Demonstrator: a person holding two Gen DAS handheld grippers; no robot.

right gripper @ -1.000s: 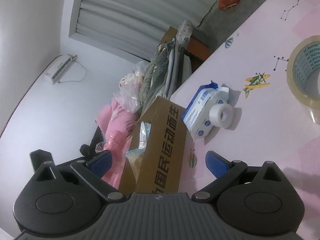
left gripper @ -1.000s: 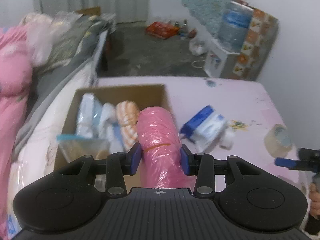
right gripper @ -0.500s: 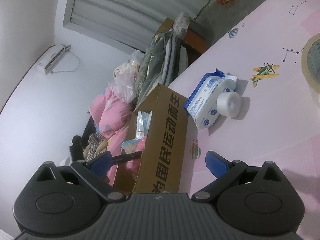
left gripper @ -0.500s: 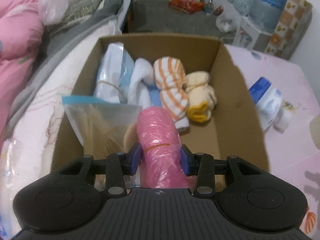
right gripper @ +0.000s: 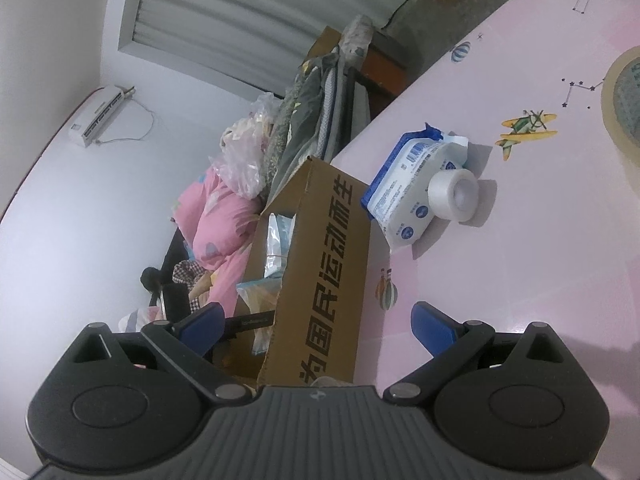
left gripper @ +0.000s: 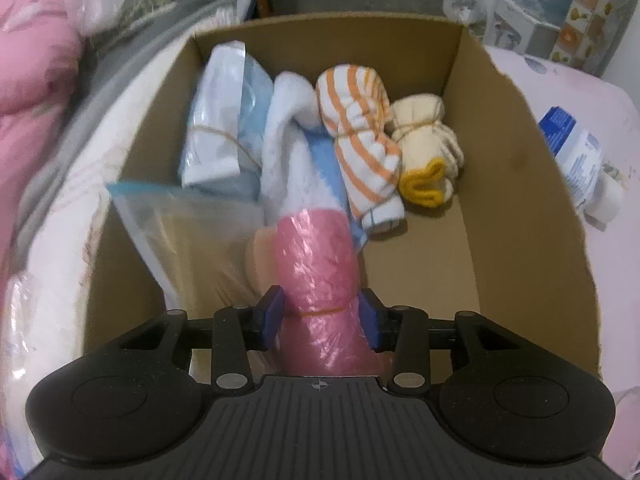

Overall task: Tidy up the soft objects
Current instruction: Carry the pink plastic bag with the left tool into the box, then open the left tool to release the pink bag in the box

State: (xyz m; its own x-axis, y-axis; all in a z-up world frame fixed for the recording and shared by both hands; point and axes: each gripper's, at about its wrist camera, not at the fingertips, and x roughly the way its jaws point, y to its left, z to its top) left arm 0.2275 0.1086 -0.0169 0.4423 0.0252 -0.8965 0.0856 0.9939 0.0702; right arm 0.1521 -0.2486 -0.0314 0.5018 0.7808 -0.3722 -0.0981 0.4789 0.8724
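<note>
My left gripper points down into the open cardboard box and grips a pink plastic-wrapped bundle tied with a band. Its jaws are opening, though the blue pads still touch the bundle's sides. The bundle's far end rests among the box's contents: a clear zip bag, a string-tied white packet, a white fluffy towel, an orange-striped roll and a cream-and-yellow bundle. My right gripper stands open and holds nothing, just outside the box.
On the pink table beside the box lie a blue-and-white wipes pack, a small white tape roll and a large brown tape roll. Pink bedding and piled clothes lie left of the box.
My left gripper has come down over the box and lowered the pink bundle inside it, among the other items. The right gripper has stayed nearly still.
</note>
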